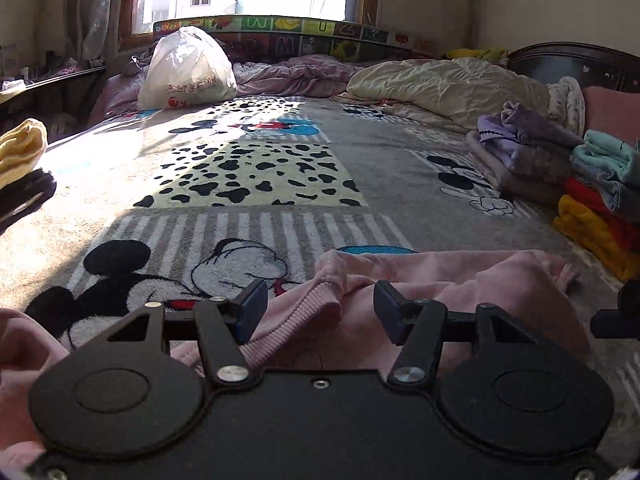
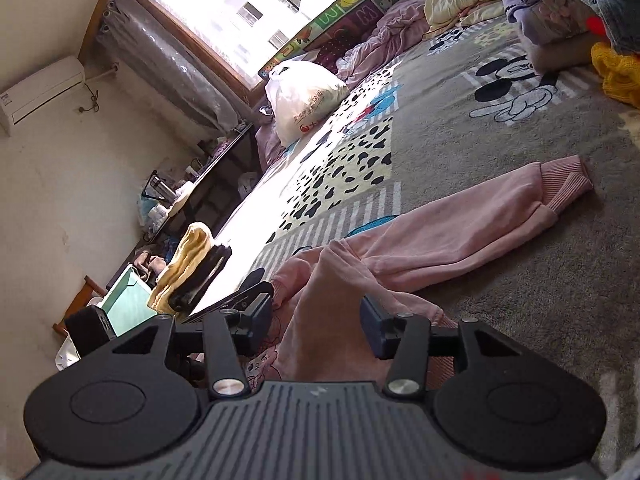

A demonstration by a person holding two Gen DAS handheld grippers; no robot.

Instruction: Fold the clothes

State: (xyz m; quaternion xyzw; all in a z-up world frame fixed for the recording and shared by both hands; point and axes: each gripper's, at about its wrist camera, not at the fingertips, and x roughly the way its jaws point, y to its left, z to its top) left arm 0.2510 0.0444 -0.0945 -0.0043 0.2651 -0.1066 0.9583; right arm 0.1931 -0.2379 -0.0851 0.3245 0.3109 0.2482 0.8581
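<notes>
- Left wrist view: left gripper has fingers apart, pads not pressing; ribbed hem of pink sweatshirt lies between them, loose on cartoon blanket.
- Right wrist view: right gripper also released; a fold of pink sweatshirt rises between the fingers, sleeve w/ ribbed cuff stretched ahead-right.
- Folded clothes stack far right of left fingers; white plastic bag ahead-left.

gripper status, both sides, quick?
Left tongs: open, pink garment between the pads, not gripped.
Right tongs: open, straddling a raised fold of the same garment, not gripped.
</notes>
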